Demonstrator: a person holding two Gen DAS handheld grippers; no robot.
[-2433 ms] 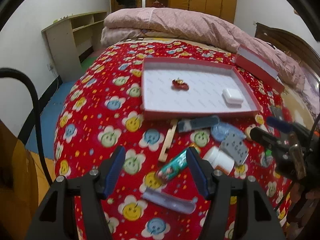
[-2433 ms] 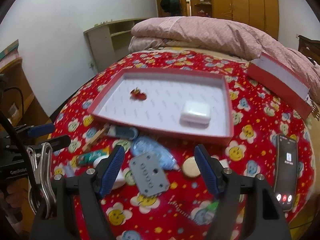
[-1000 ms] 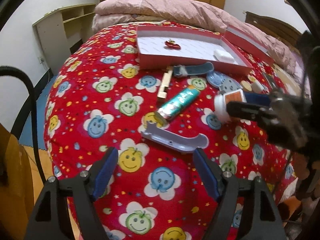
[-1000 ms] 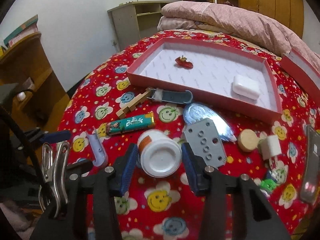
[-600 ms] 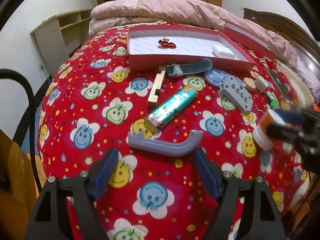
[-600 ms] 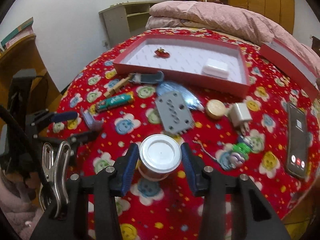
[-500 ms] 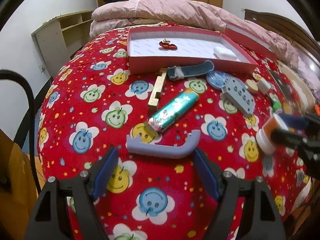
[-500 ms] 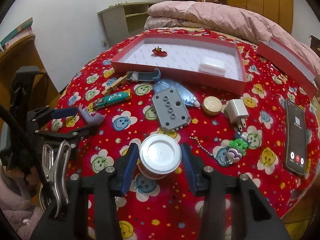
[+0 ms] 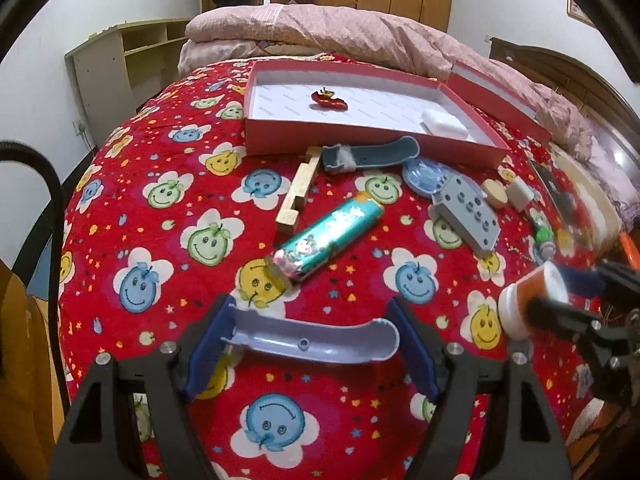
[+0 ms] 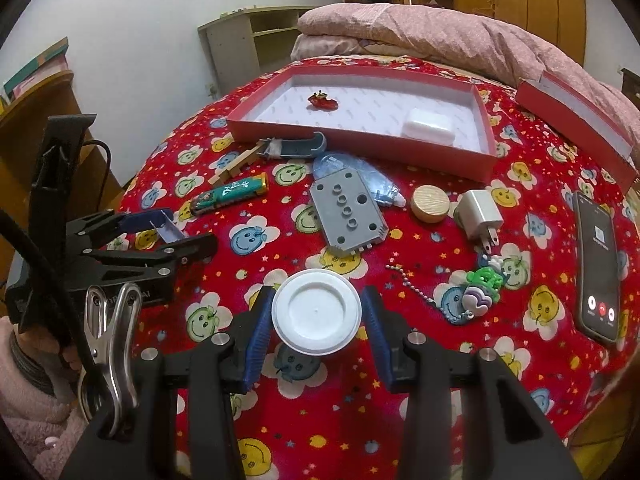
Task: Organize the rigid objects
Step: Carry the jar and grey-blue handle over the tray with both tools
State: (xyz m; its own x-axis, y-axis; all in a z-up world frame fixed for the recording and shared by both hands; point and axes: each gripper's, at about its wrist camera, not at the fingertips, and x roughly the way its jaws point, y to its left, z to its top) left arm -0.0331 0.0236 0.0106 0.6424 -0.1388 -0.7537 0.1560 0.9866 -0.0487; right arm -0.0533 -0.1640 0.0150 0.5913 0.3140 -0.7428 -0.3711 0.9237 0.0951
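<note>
My left gripper (image 9: 310, 346) is shut on a lavender curved plastic piece (image 9: 312, 338), held endwise between both pads; it also shows in the right wrist view (image 10: 168, 232). My right gripper (image 10: 316, 318) is shut on a white-lidded jar (image 10: 316, 312), which shows in the left wrist view (image 9: 532, 300) with an orange label. A red box tray (image 9: 360, 142) on the bed holds a red toy (image 9: 329, 98) and a white earbud case (image 9: 445, 122).
On the red smiley blanket lie a teal tube (image 9: 326, 238), wooden piece (image 9: 298, 192), blue-grey skateboard piece (image 9: 370, 154), grey perforated plate (image 10: 346, 210), wooden disc (image 10: 431, 198), white charger (image 10: 480, 216), green keychain (image 10: 478, 292) and phone (image 10: 598, 264). The box lid (image 10: 576, 120) lies at right.
My left gripper moved onto the lavender piece and closed on it. My right gripper closed on the jar, lifted it and drew it back toward the bed's near edge.
</note>
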